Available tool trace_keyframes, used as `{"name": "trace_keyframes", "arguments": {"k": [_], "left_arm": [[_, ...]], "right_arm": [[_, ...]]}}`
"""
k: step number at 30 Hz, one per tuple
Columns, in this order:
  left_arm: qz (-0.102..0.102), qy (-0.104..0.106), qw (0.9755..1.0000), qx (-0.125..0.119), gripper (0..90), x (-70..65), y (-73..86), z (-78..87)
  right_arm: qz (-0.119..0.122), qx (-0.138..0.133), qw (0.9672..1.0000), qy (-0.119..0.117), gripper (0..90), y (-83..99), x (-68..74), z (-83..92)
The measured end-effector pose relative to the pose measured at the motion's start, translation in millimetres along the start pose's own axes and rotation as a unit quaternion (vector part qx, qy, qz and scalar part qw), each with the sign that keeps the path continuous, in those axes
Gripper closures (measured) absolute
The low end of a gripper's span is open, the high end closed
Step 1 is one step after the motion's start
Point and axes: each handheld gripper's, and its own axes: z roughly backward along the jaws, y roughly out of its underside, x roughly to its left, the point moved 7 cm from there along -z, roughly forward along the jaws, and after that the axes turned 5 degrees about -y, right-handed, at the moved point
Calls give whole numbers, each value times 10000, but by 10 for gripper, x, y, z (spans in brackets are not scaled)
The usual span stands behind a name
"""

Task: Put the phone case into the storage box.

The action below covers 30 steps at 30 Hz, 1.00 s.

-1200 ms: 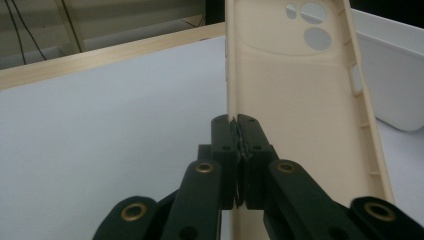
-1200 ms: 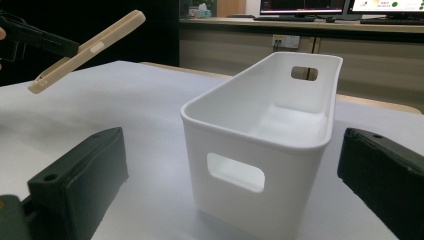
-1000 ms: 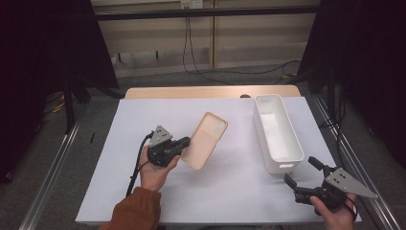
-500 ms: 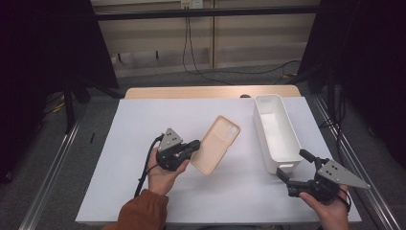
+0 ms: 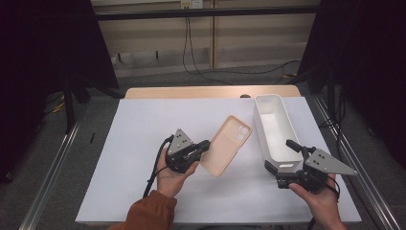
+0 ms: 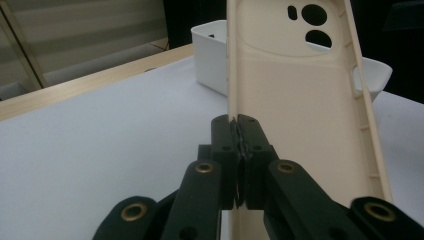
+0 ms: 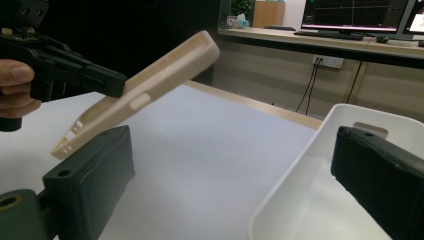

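- As the count goes: one phone case (image 5: pixel 226 144), one white bin (image 5: pixel 274 126), two grippers, one white sheet (image 5: pixel 139 143) over the table.
- Left gripper (image 5: pixel 205 146): jaws pinched tight on the long edge of the case, holding it off the sheet, tilted, between the left hand (image 5: pixel 171 176) and the bin.
- Right gripper (image 5: pixel 282 155): jaws spread wide, nothing held, straddling the near end wall of the bin at the sheet's right side.
- Left gripper view: inside face of the case (image 6: pixel 295 100) with two camera cutouts at the top; pads clamped on its rim.
- Right gripper view: outer side of the case (image 7: pixel 145 95) with button slot and port holes, plus monitors (image 7: pixel 360 15) on a desk behind; the high view gives neither.
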Motion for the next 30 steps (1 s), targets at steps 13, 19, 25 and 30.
{"name": "trace_keyframes", "arguments": {"k": [13, 19, 25, 30], "left_arm": [[-95, 42, 9999, -71, 876, -86, -80, -164], [-84, 109, 9999, -21, 876, -126, -66, -231], [-99, 77, 9999, -78, 876, -125, -80, -212], [-121, 82, 9998, -99, 876, -143, -83, -207]], "right_arm": [[67, -20, 9997, -218, 112, -254, -6, -265], [65, 91, 9997, -199, 147, -290, -42, -391], [-65, 129, 9998, -159, 171, -299, -67, -495], [-167, 205, 9995, -150, 205, -259, -81, -542]]}}
